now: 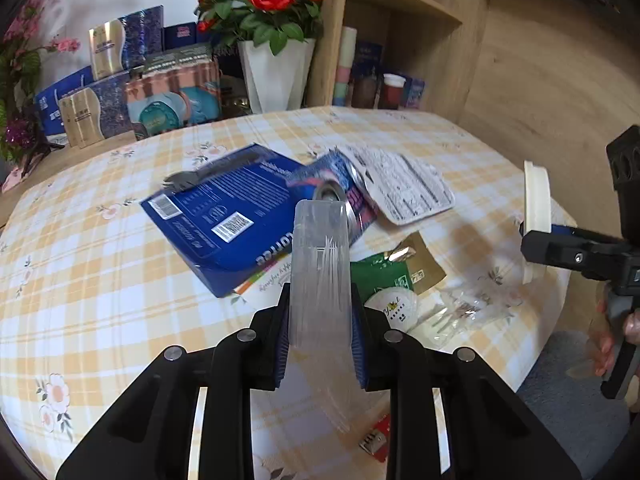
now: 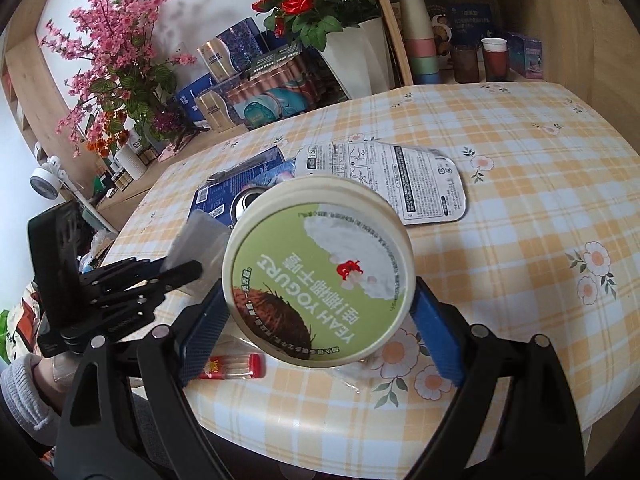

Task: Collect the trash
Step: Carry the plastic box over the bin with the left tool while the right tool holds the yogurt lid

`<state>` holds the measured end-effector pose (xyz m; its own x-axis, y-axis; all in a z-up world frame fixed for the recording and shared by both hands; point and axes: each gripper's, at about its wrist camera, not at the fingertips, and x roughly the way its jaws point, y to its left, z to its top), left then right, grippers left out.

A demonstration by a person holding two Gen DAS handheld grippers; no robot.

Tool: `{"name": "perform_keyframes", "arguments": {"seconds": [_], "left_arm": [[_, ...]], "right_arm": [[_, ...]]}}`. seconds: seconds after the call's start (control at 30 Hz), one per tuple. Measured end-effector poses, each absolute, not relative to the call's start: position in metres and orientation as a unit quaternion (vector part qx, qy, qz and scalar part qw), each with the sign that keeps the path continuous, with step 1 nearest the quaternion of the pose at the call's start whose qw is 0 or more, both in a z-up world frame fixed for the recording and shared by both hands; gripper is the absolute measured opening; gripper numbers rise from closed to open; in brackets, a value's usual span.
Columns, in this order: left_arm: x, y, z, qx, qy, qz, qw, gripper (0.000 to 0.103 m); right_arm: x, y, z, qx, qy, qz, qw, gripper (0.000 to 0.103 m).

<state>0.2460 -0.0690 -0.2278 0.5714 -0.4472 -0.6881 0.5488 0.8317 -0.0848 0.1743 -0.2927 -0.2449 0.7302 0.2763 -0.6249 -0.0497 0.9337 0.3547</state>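
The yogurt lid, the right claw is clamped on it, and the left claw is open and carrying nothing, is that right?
Not quite. The right claw is indeed clamped on the yogurt lid, but the left claw is not open: the left wrist view shows it shut on a clear plastic strip that stands up between its pads.
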Motion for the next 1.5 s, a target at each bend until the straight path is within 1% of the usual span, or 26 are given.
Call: {"name": "perform_keyframes", "arguments": {"seconds": [0.2,0.57,0.97,1.17,1.5], "left_arm": [[0.228,-0.055,-0.201,0.061,0.345,-0.275,0.895,0.025],[0.172,-0.035,-0.155,0.032,0.309,-0.27,0.911,0.025],[0.109,-0.018,-0.131,-0.009,0.293,-0.264,0.919,0.025],[0.081,-0.015,-0.122,-0.008,0.284,-0.258,0.923,0.025],[0.041,0.004,-0.111,-0.035,0.275,-0.247,0.929,0.025]], "right_arm": [[0.156,-0.288,-0.232,0.14,0.346,0.087,0.924,0.087],[0.123,-0.271,-0.225,0.126,0.346,0.1,0.925,0.087],[0.092,-0.258,-0.211,0.107,0.339,0.117,0.927,0.087],[0.072,-0.253,-0.206,0.1,0.334,0.123,0.929,0.087],[0.041,-0.243,-0.2,0.085,0.33,0.135,0.931,0.087]]}}
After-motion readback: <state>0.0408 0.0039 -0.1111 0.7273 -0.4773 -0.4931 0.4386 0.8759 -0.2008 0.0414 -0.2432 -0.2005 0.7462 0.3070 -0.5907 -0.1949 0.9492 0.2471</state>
